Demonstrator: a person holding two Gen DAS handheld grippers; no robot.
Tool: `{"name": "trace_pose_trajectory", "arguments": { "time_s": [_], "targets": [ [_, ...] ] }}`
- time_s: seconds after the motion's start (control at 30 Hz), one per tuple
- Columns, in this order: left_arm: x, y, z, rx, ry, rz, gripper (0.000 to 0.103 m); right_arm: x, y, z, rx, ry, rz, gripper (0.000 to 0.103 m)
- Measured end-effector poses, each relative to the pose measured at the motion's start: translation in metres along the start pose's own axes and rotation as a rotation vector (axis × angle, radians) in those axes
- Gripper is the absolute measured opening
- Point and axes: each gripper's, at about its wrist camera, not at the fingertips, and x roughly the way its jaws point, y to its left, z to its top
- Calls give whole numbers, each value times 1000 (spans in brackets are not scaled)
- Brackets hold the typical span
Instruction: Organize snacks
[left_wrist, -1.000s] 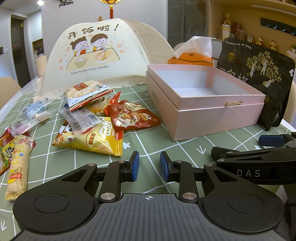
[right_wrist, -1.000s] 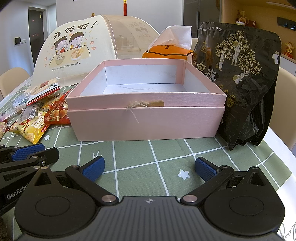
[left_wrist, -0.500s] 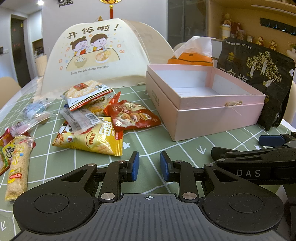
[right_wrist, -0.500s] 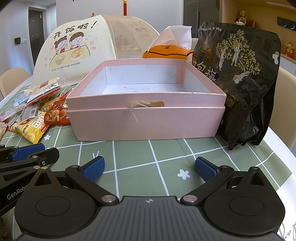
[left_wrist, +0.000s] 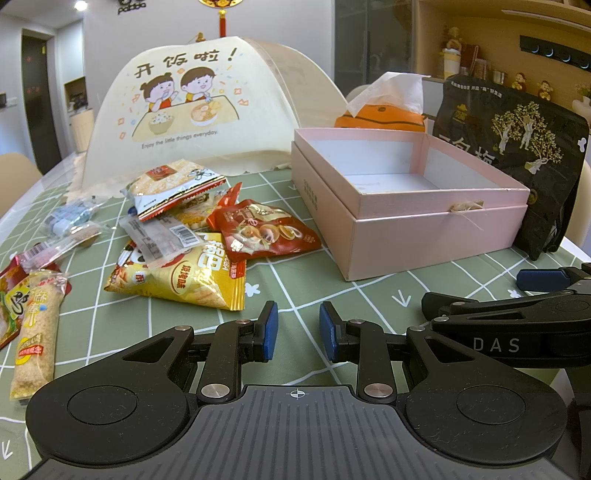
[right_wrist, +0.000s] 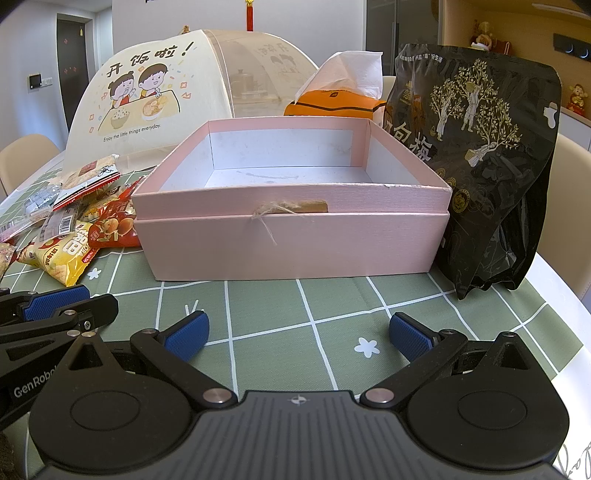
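Observation:
An open, empty pink box (left_wrist: 436, 229) (right_wrist: 291, 236) stands on the green checked tablecloth. Left of it lies a pile of snack packets: a yellow chip bag (left_wrist: 184, 277) (right_wrist: 68, 256), a red packet (left_wrist: 262, 230) (right_wrist: 114, 229), a white-and-red cracker pack (left_wrist: 173, 186), a clear wrapper (left_wrist: 162, 236) and a long bar (left_wrist: 35, 332). My left gripper (left_wrist: 295, 330) hovers low over the cloth in front of the pile, jaws narrowly apart and empty. My right gripper (right_wrist: 297, 334) is wide open and empty in front of the box.
A large black snack bag (left_wrist: 517, 158) (right_wrist: 480, 158) stands right of the box. An orange tissue box (left_wrist: 380, 118) (right_wrist: 334, 103) and a cream mesh food cover (left_wrist: 192, 110) (right_wrist: 147, 96) stand behind. The table's edge is close on the right (right_wrist: 565, 354).

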Motion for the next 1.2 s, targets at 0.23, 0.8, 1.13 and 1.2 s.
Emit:
{"name": "trace_pose_trajectory", "arguments": {
  "time_s": [0.23,0.8,1.13,1.2],
  "targets": [
    [0,-1,0,0,0,0,30,0,0,0,0,0,0,103],
    [-5,1,-2,-23,3,-27,29,-1,2,8,-13,82,20,103],
    [-38,67,24,-108,125,-99,30,-18,7,4,-11,194,9,103],
    [-44,95,33,-157,122,-78,30,-20,6,5,-14,198,9,103]
  ]
}}
